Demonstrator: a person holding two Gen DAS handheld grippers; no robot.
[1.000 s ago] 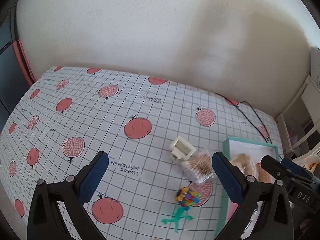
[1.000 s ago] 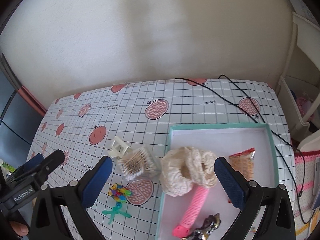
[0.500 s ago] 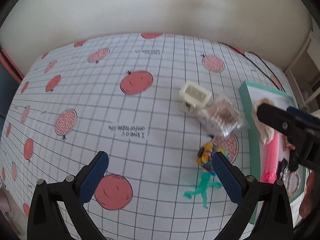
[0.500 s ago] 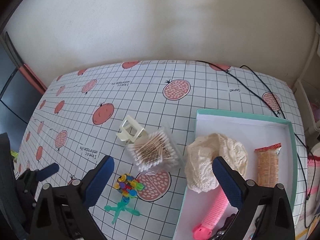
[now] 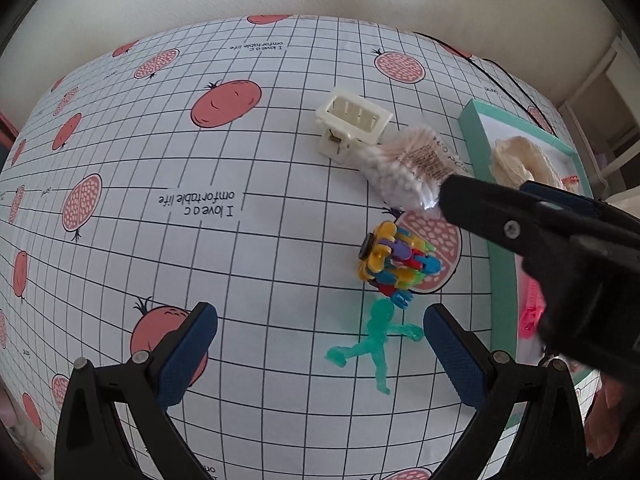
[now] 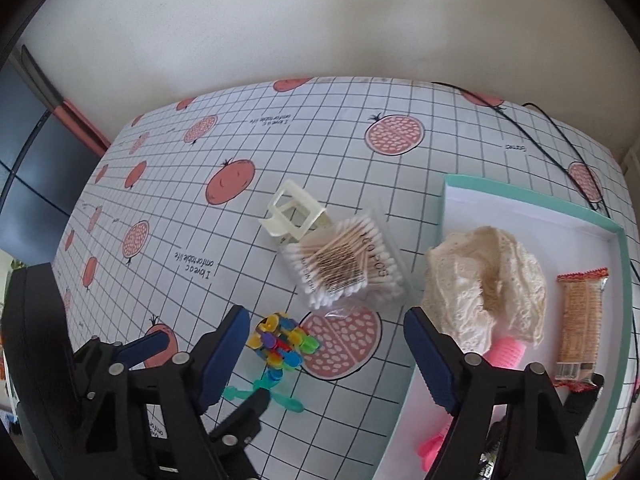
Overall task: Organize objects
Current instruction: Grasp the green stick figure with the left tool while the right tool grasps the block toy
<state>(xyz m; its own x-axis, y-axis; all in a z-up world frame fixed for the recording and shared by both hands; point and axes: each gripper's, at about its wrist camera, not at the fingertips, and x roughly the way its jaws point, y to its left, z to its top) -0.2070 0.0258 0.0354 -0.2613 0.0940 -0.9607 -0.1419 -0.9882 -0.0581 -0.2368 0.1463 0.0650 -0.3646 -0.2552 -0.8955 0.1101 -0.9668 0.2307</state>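
A colourful toy figure with a green body point(image 5: 384, 280) point(image 6: 280, 350) lies on the tablecloth. A clear box of cotton swabs point(image 5: 412, 168) point(image 6: 344, 264) and a cream hair clip point(image 5: 352, 120) point(image 6: 294, 216) lie beyond it. A teal-rimmed tray point(image 6: 528, 200) point(image 5: 472, 120) holds a cream lace cloth point(image 6: 484, 280), a snack bar point(image 6: 580, 320) and a pink item point(image 6: 504, 350). My left gripper point(image 5: 320, 344) is open, low over the table, just in front of the toy. My right gripper point(image 6: 324, 344) is open above the toy and the tray's left rim.
A black cable point(image 6: 552, 144) runs along the table's far right. A white wall stands behind the table. A white shelf point(image 5: 608, 92) stands to the right of the table. The pomegranate-print tablecloth point(image 5: 200, 200) stretches to the left.
Both grippers have moved down and forward toward the toy, box and clip. The right gripper now shows large at the right of the left wrist view. Both stay open.
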